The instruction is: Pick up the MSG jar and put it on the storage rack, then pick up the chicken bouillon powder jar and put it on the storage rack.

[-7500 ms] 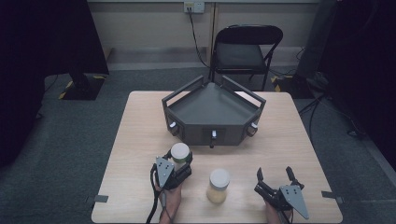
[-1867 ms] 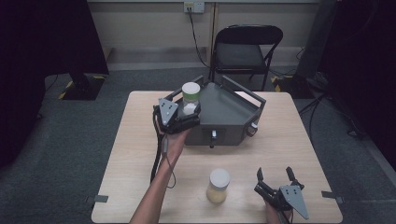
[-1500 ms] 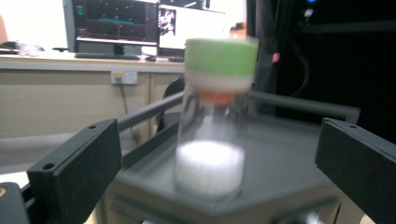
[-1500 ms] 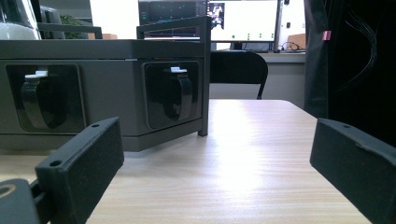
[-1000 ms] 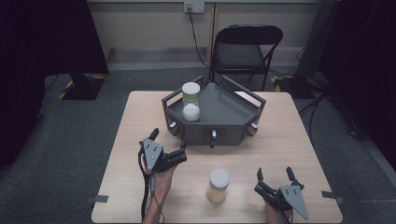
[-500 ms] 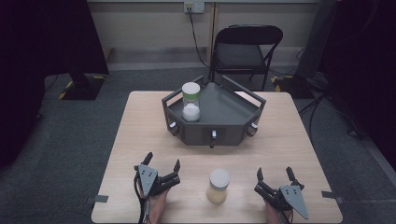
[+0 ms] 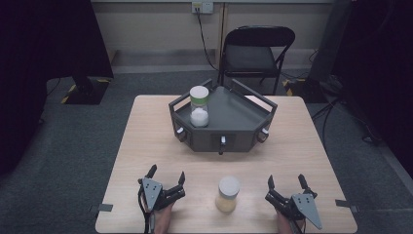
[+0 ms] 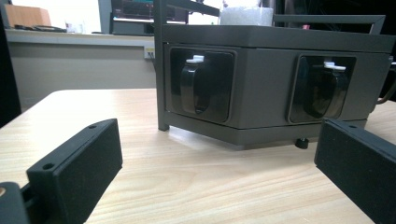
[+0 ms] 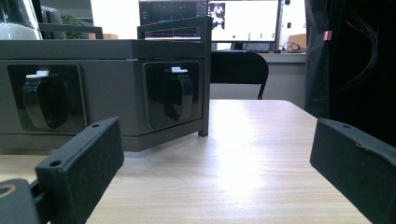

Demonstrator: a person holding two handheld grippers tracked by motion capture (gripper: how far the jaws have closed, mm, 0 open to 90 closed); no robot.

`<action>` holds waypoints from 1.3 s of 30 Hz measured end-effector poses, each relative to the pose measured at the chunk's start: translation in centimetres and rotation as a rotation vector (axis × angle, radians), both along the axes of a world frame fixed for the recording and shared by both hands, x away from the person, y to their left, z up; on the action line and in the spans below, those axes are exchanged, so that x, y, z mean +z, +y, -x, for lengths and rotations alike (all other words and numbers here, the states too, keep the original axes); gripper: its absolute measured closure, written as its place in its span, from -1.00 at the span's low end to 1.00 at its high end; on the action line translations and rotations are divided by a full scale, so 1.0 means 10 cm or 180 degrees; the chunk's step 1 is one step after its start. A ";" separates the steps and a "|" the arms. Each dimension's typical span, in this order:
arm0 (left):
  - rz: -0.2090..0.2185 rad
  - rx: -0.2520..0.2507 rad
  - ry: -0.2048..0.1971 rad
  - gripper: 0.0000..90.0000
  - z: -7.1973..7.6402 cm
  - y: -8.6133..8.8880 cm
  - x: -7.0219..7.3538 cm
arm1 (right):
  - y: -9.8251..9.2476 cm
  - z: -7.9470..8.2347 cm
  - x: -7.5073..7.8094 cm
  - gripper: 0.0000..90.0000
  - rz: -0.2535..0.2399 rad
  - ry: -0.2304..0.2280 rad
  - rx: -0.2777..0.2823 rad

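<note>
I hold a gripper in each hand at the near edge of a pale wooden table (image 7: 146,126). My left gripper (image 7: 168,176) rests low on the tabletop with its two black jaws spread wide and nothing between them. My right gripper (image 7: 287,184) sits the same way, jaws parted and empty.

Between the two grippers, just to the right of my left one and to the left of my right one, stands a jar of yellowish powder (image 7: 227,194) with a pale lid. It is upright on the table, apart from both sets of jaws.

Straight ahead of both grippers, well beyond their tips, sits a dark grey tray stand (image 7: 243,114) with angled sides and a railed top. Seen along my left gripper's jaws, its front faces (image 8: 261,93) carry two recessed black latches, each with a small white tab on top. Along my right gripper's jaws, the same stand (image 9: 112,84) lies ahead and to the left.

On the stand's top, at the far-left corner from my left gripper, a second jar (image 7: 199,106) stands upright, holding white powder under a green-banded lid.
</note>
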State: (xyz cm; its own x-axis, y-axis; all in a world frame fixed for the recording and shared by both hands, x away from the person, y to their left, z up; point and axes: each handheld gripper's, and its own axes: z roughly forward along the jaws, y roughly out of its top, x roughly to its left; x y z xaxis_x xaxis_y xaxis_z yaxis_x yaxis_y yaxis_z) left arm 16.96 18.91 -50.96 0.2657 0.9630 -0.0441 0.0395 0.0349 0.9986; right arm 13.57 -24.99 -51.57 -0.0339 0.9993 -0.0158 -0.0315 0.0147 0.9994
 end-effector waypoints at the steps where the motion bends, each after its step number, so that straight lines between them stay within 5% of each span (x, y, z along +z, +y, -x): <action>1: -0.0023 0.0020 -0.0007 -0.99 0.00 -0.01 0.00 | 0.00 0.00 0.00 -0.97 0.0001 -0.0001 -0.0001; 4: -0.0112 0.0118 -0.0086 -0.99 0.04 -0.09 -0.03 | 0.00 0.00 0.00 -0.97 0.0001 -0.0001 0.0000; 10: -0.0077 0.0124 -0.0175 -0.99 0.07 -0.08 -0.08 | 0.00 0.00 0.00 -0.97 0.0001 0.0000 0.0000; 39: -0.0070 0.0107 -0.0183 -0.99 0.07 -0.07 -0.09 | 0.00 0.00 0.00 -0.97 0.0001 0.0000 -0.0006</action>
